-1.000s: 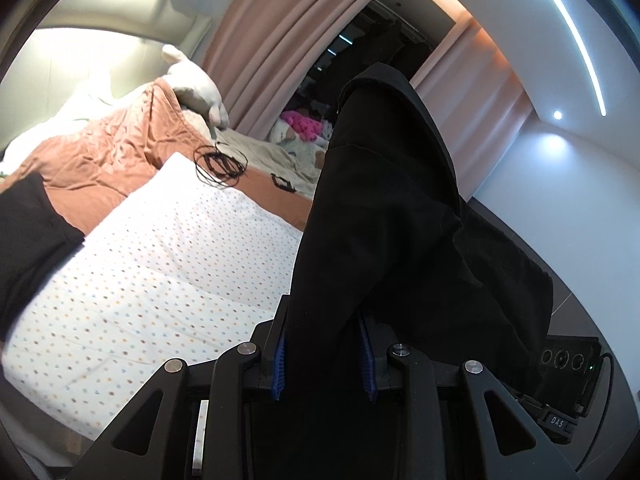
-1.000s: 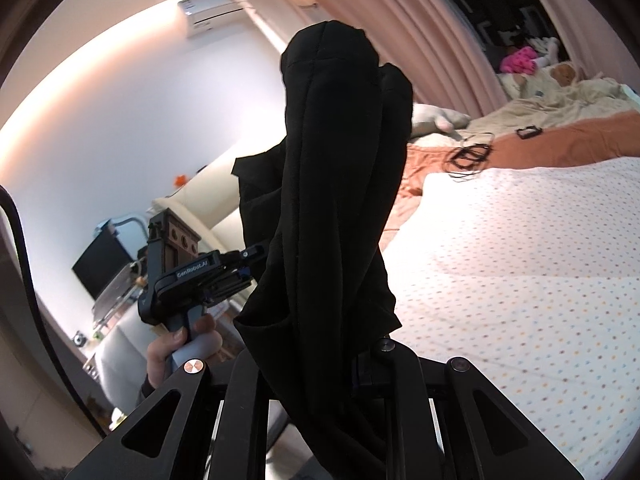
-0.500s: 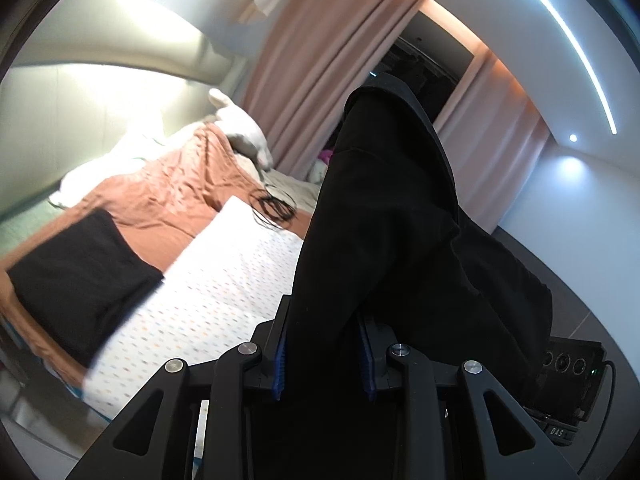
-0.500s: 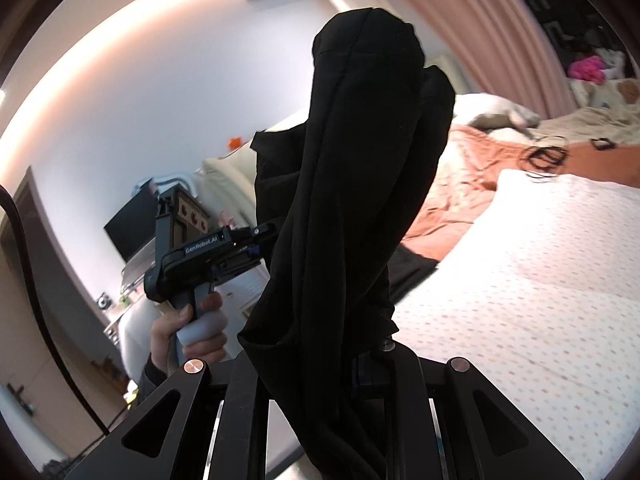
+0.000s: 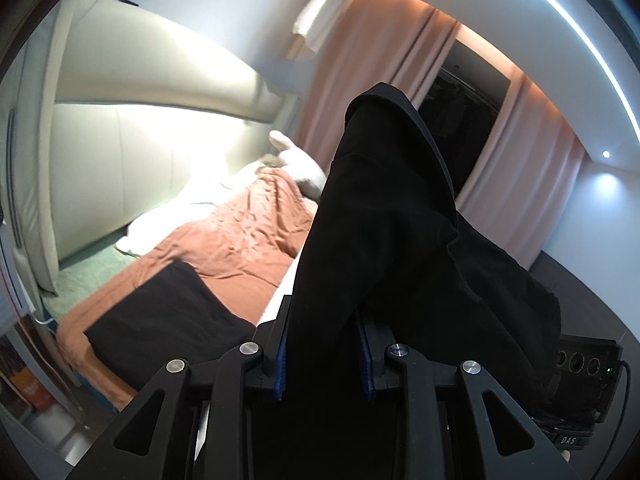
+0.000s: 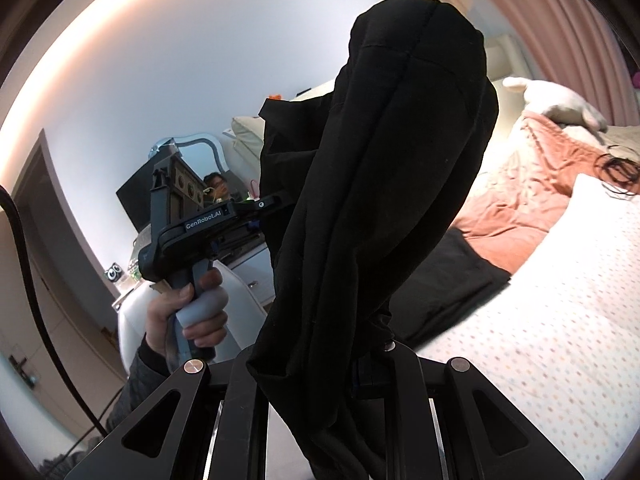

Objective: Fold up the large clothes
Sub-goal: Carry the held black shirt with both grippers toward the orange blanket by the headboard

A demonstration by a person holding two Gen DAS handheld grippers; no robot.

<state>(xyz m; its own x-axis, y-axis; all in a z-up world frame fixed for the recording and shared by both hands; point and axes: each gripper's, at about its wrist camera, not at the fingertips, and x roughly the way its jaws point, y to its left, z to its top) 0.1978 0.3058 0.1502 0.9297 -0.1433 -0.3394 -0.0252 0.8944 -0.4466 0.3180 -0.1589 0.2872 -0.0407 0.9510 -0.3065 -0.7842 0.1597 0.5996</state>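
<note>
A large black garment [image 5: 384,220] hangs bunched in the air, held at two places. My left gripper [image 5: 322,344] is shut on one fold, its blue pads pressing the cloth from both sides. In the right wrist view the same garment [image 6: 380,180] rises as a thick dark roll, and my right gripper [image 6: 360,360] is shut on its lower part, fingertips hidden by cloth. The left gripper [image 6: 276,204] shows there too, held by a hand [image 6: 192,312]. A folded black piece [image 5: 160,316] lies flat on the bed's near corner.
The bed carries a rust blanket [image 5: 248,240] and a dotted white duvet [image 6: 560,320]. A padded headboard [image 5: 140,140] stands behind, pink curtains [image 5: 360,100] to the right. A white plush toy [image 5: 300,164] and black cables [image 6: 616,168] lie on the bed. A mirror and dresser [image 6: 192,152] stand at left.
Both hands have carried the black garment sideways along the bed, towards its headboard end. The folded black piece and the headboard have come further into view. Both grips look unchanged.
</note>
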